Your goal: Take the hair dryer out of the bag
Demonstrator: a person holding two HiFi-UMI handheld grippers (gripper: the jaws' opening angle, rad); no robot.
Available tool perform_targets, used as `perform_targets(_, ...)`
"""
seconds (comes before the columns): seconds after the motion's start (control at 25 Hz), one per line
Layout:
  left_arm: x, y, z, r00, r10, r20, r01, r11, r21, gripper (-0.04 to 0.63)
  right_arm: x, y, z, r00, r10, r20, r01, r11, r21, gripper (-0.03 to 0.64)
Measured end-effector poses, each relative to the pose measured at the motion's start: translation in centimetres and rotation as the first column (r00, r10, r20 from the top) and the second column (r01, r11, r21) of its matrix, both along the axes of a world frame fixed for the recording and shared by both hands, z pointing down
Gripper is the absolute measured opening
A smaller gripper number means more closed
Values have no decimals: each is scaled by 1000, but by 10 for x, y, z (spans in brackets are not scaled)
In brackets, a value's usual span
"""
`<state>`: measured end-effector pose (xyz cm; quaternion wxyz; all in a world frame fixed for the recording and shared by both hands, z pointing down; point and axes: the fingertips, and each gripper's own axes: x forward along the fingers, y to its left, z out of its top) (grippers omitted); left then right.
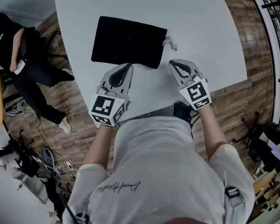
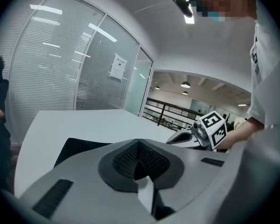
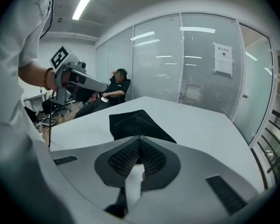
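Head view: left gripper (image 1: 128, 66) and right gripper (image 1: 172, 63), closed and empty, near the black bag (image 1: 128, 41); open them before pinching its corded end (image 1: 170, 43).

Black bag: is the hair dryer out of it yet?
No, the black bag lies flat on the white table, and no hair dryer shows anywhere outside it.

We see the black fabric bag (image 1: 128, 41) lying flat on the white bench (image 1: 210, 31), a rectangle turned slightly askew, its contents hidden from us, with a pale drawstring (image 1: 170, 43) trailing from the edge on our right.
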<state>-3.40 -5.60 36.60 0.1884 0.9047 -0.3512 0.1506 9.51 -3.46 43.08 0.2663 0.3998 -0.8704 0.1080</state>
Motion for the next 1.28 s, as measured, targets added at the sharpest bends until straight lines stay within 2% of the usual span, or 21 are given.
perform_targets(0.36,5,-4,26,1000,-12,-8,11,998,-63,11,5,-15,49,990,-83,-114,78,996,-47,23)
perform_targets(0.64,7,-2,44,1000,-19,-4,19,995,-95,11,5,-27,73,964,-163,-211,158,987,-37,25)
perform_targets(1.08,-4,-11,53,999,-45,-13,43,992,-117,11,-7,-49,69,949,-202,-244,209,978,3,27)
perform_targets(1.16,-5,-10,54,999,-50,-14,48,991,-121,11,-8,-52,67,944,-214,-252,223,975,11,83)
perform_targets(1.28,-7,-9,56,998,-56,-18,53,990,-127,11,-10,-54,69,924,-246,-293,267,963,32,114)
